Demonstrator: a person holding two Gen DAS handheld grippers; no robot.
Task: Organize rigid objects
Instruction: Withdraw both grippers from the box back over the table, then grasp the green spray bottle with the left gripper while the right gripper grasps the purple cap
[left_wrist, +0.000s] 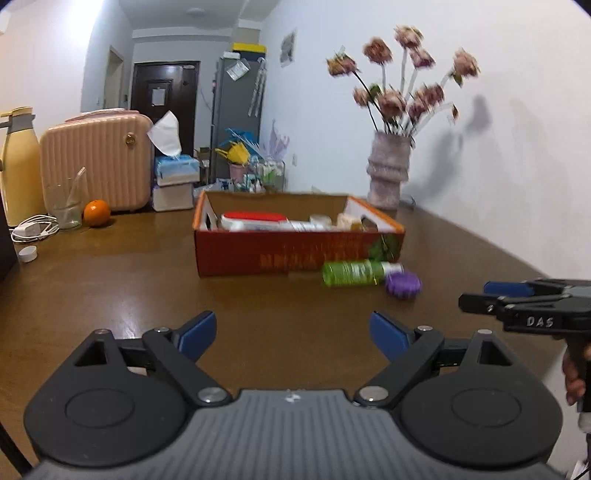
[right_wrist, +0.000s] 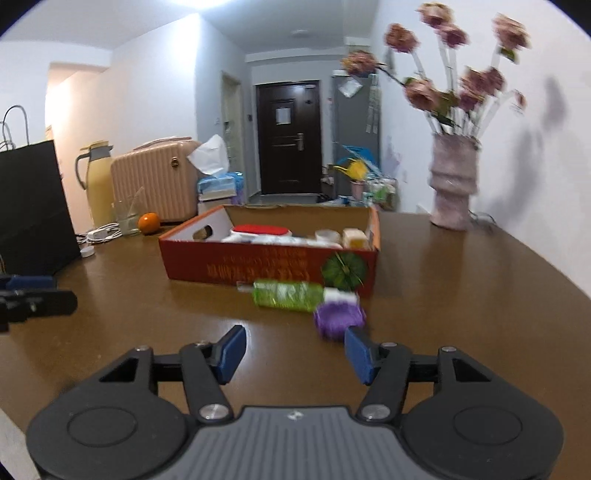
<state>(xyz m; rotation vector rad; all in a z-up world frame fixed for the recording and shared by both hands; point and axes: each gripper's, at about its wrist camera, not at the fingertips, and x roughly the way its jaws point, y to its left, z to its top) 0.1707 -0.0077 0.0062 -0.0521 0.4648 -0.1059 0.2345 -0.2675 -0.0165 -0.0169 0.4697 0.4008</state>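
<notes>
Two loose things, a green bottle (right_wrist: 288, 295) and purple disc (right_wrist: 339, 319), lay against the box (right_wrist: 258, 267); both tongs, left (left_wrist: 293, 336) and right (right_wrist: 295, 350), were spread and empty, so a nudge could roll the bottle across the desk (right_wrist: 147, 314).

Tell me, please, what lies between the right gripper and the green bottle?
In the right wrist view, the purple ridged disc lies between the right gripper and the green bottle; otherwise only bare table.

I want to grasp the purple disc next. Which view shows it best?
The right wrist view: the purple disc lies near, just ahead of the right hand-held gripper. The left wrist view shows it smaller, beside the green bottle.
</notes>
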